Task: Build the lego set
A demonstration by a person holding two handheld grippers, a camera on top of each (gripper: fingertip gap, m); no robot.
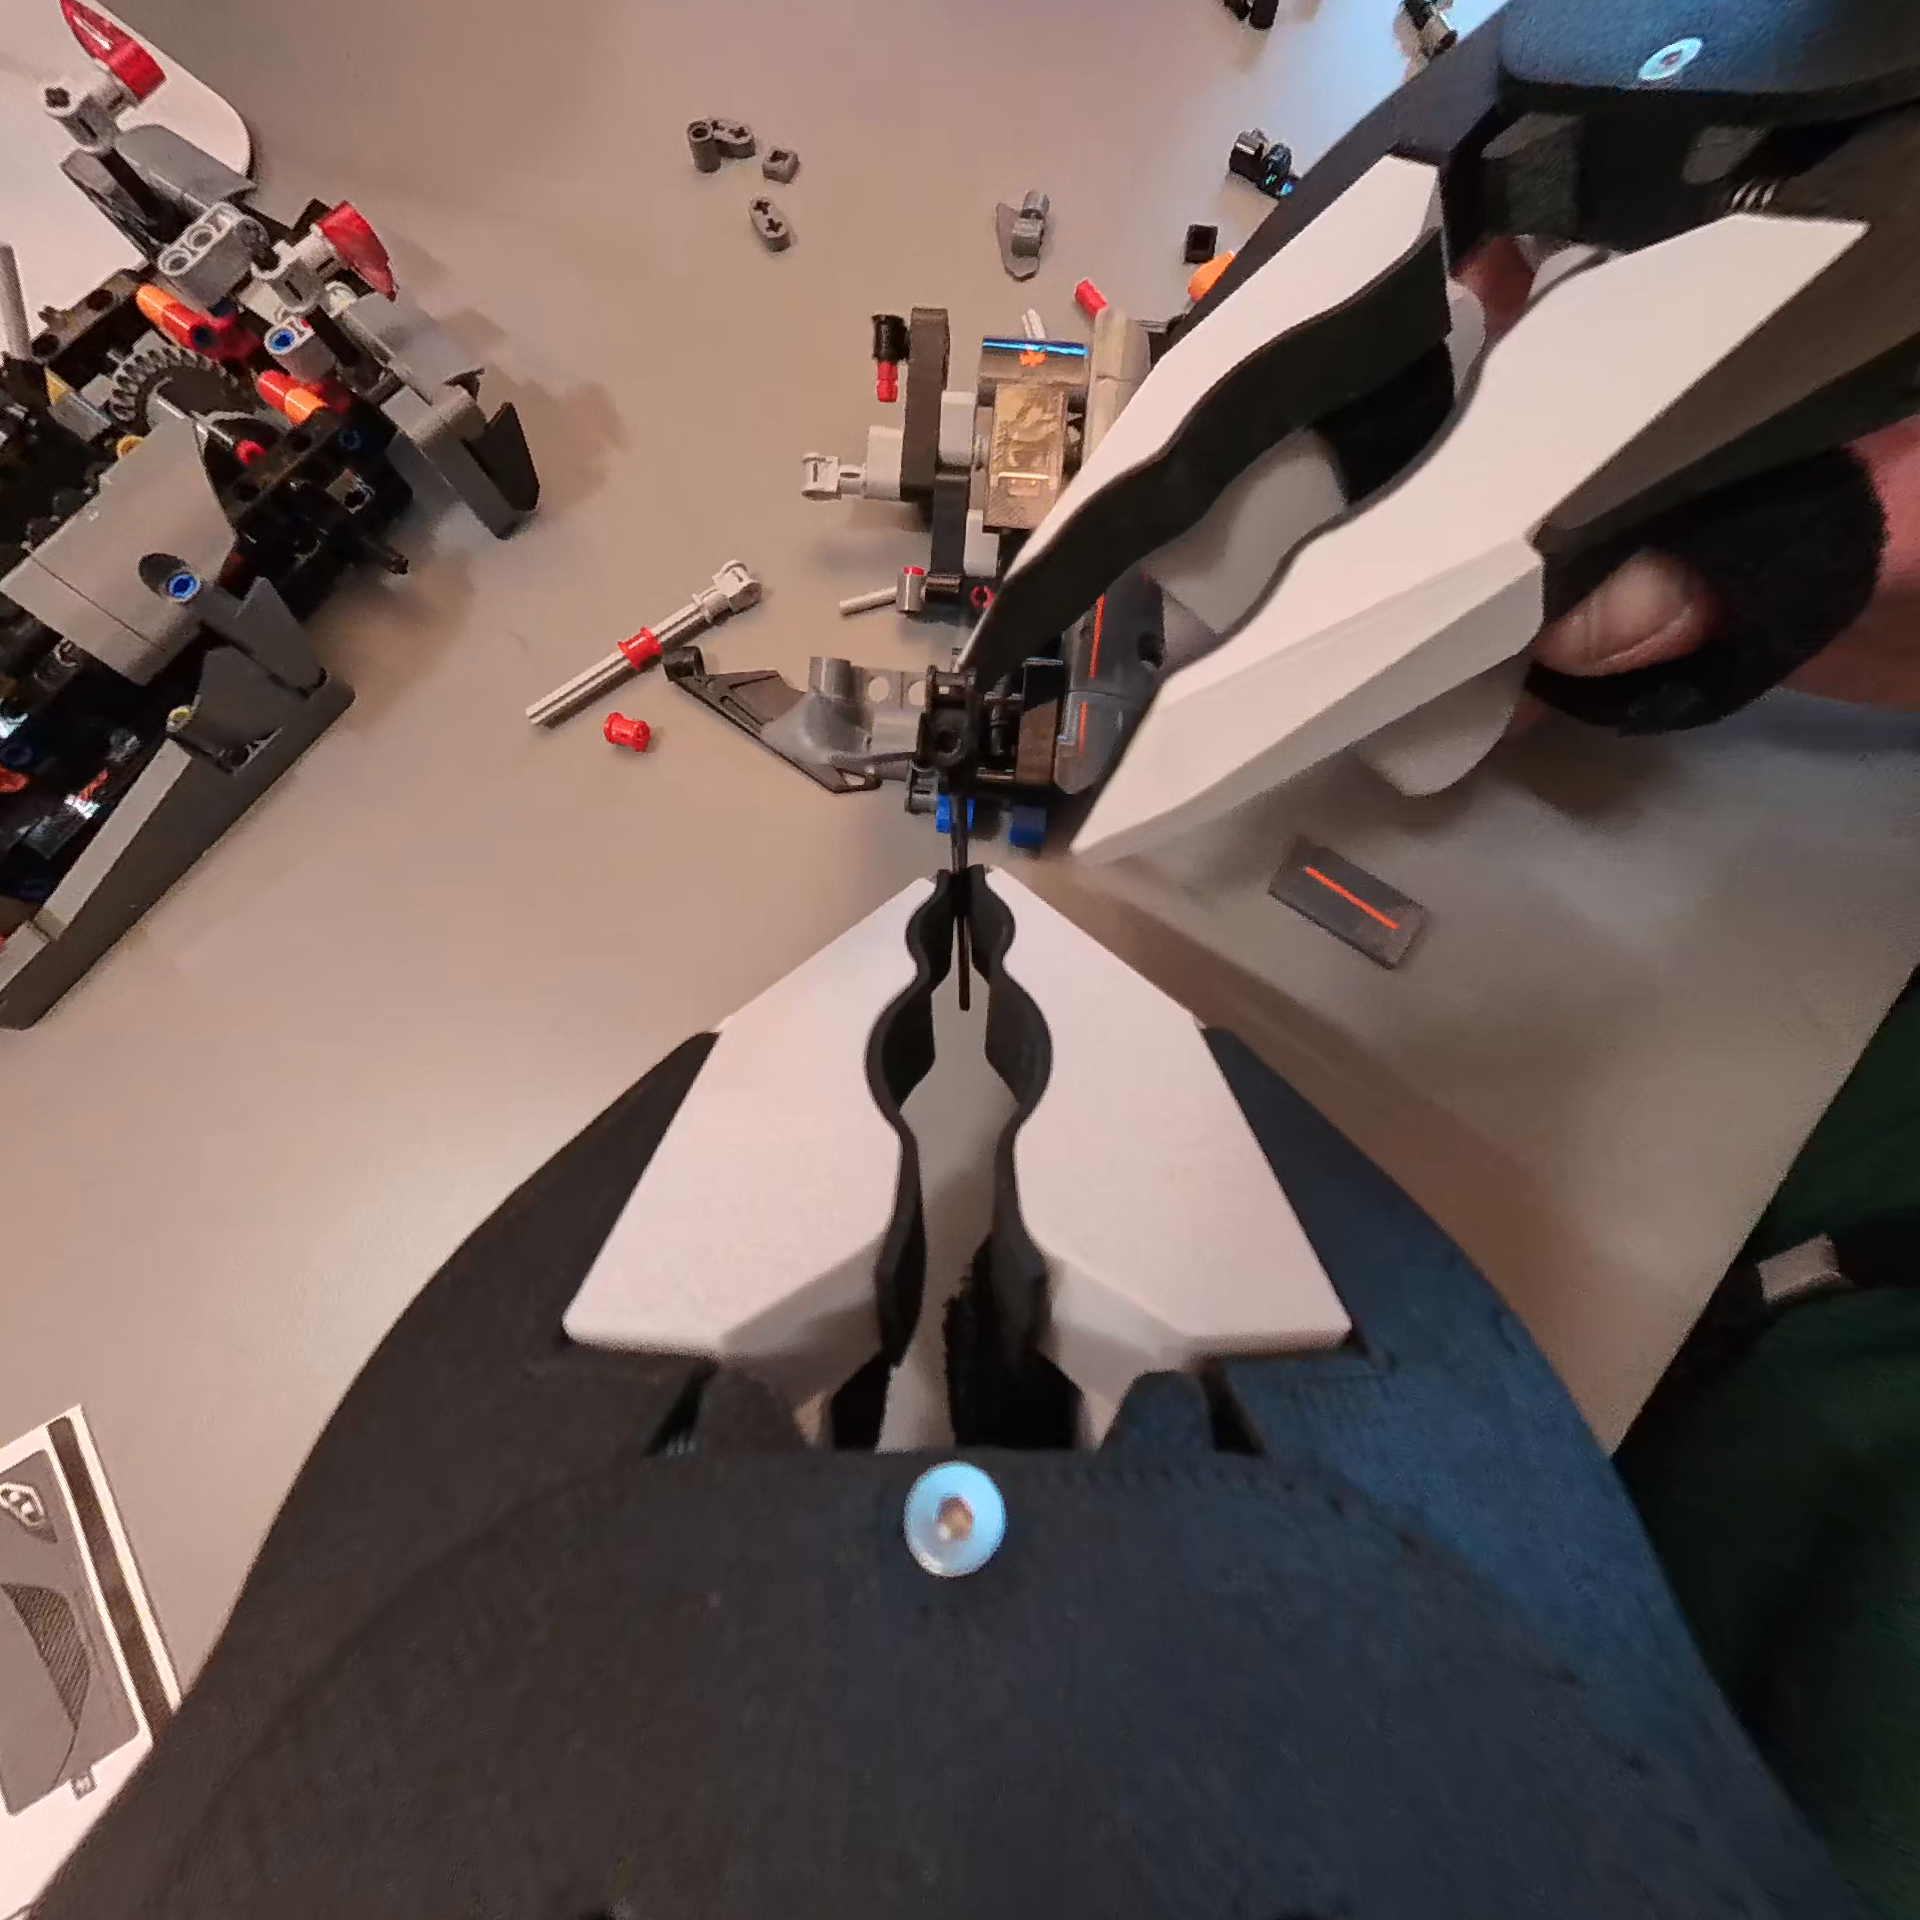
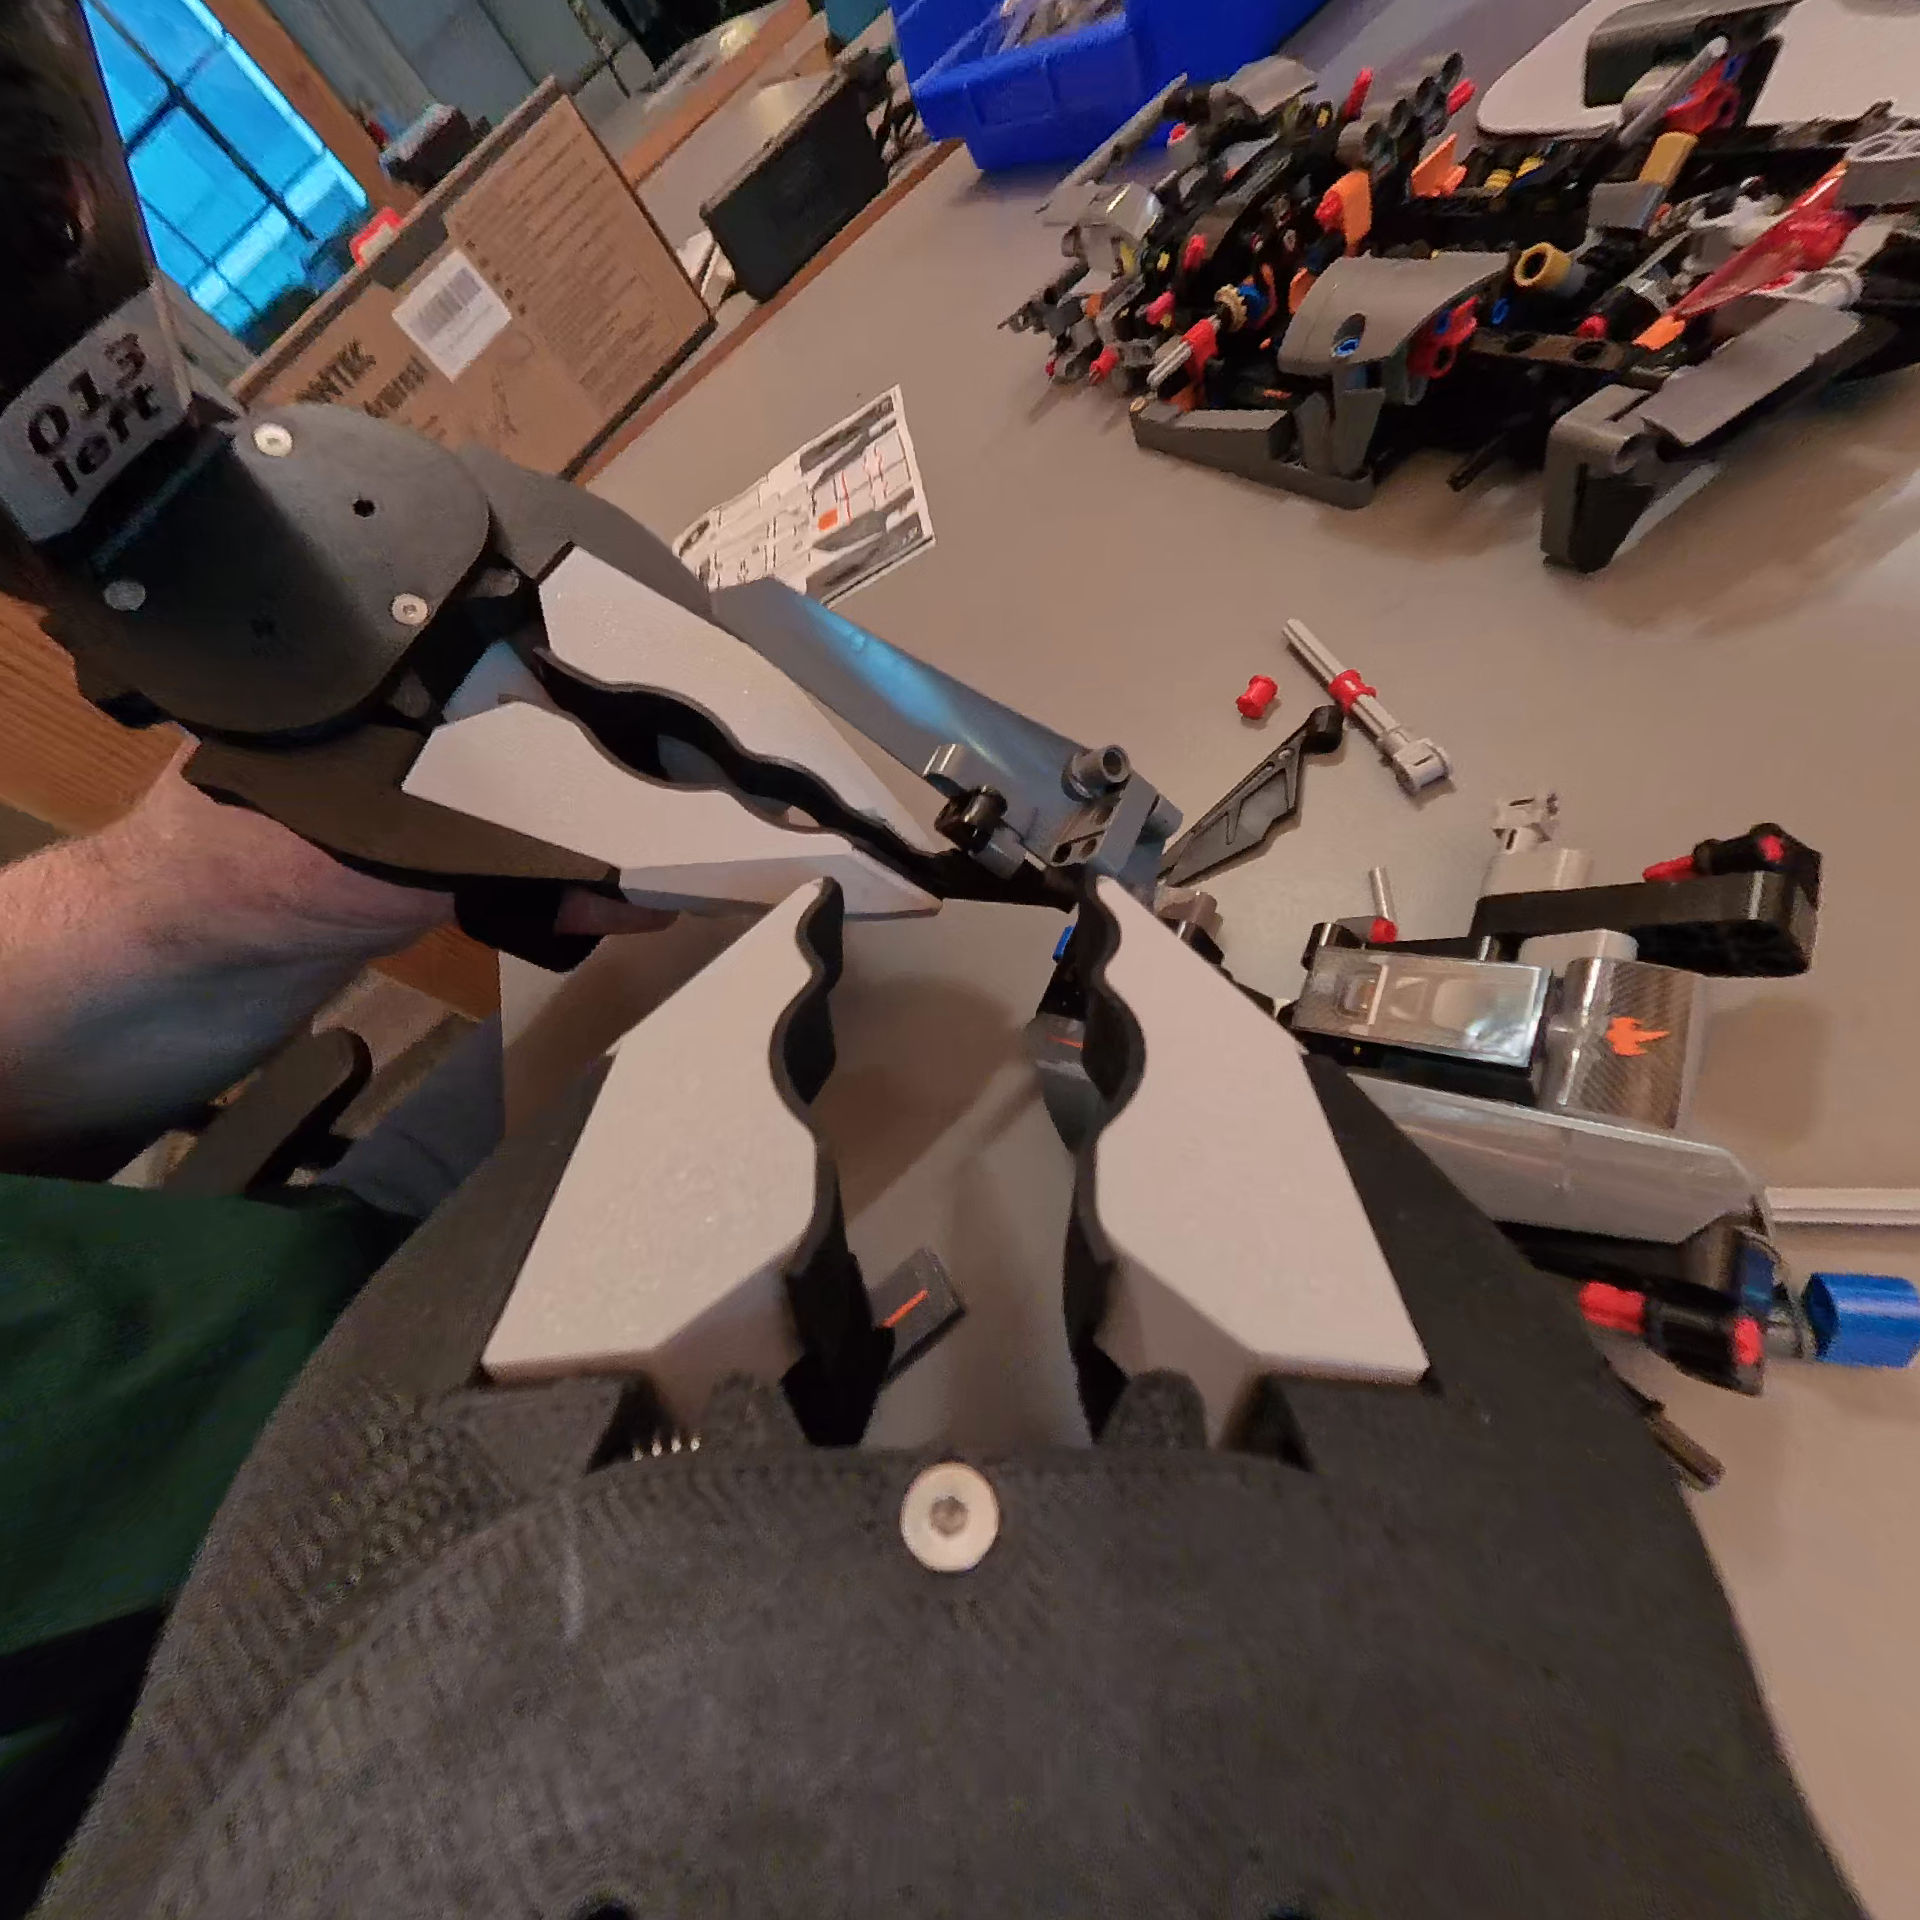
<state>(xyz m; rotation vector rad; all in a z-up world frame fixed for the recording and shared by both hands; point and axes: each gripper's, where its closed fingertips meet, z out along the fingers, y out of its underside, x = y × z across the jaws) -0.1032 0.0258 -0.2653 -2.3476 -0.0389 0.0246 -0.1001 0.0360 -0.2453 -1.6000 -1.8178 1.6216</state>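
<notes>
Black thin axle (image 1: 961, 914) clenched in left gripper (image 1: 961, 883) at 12 o'clock | right gripper (image 2: 951, 904) spread around grey sub-assembly (image 1: 1039, 717) | step: inserting axle | next: align, push straight.

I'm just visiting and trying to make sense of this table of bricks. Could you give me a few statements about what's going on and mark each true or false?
1. The left gripper pinches a thin black rod. True.
2. The right gripper is squeezed fully shut. False: its jaws stand apart.
3. A small loose red bush lies on the grey table. True.
4. The large black and grey model with red and orange parts is held in the air. False: it rests on the table.
5. A printed sheet lies flat on the table. True.
</notes>
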